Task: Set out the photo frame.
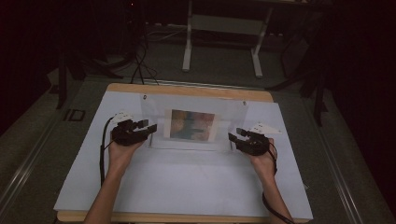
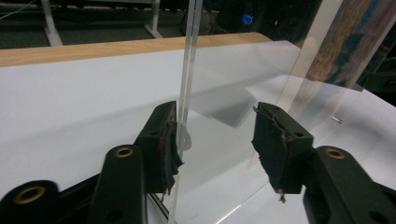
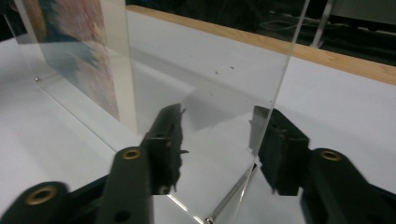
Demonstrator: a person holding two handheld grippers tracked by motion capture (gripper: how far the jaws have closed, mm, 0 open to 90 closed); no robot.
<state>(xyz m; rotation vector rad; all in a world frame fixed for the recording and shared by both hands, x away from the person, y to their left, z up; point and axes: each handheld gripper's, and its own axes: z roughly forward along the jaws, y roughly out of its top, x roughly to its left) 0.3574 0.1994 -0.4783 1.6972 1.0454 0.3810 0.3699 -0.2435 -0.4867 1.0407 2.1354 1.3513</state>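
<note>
A clear acrylic picture frame (image 1: 229,112) stands upright on the white table cover, holding a colourful print (image 1: 192,124). My left gripper (image 1: 150,126) is at the frame's left edge and my right gripper (image 1: 235,134) at its right edge. In the left gripper view the frame's edge (image 2: 187,70) rises between the open jaws of the left gripper (image 2: 218,140), close against the left pad (image 2: 166,140). In the right gripper view the frame's edge (image 3: 285,60) comes down just in front of the right pad (image 3: 280,149), and the right gripper (image 3: 219,144) is open around it. The print (image 3: 79,51) shows at upper left.
A white sheet (image 1: 187,182) covers the wooden table (image 1: 187,88), whose far edge shows behind the frame. Beyond it on the dark floor are a white stand (image 1: 222,28) and cables (image 1: 140,60). The person's forearms come in from the bottom.
</note>
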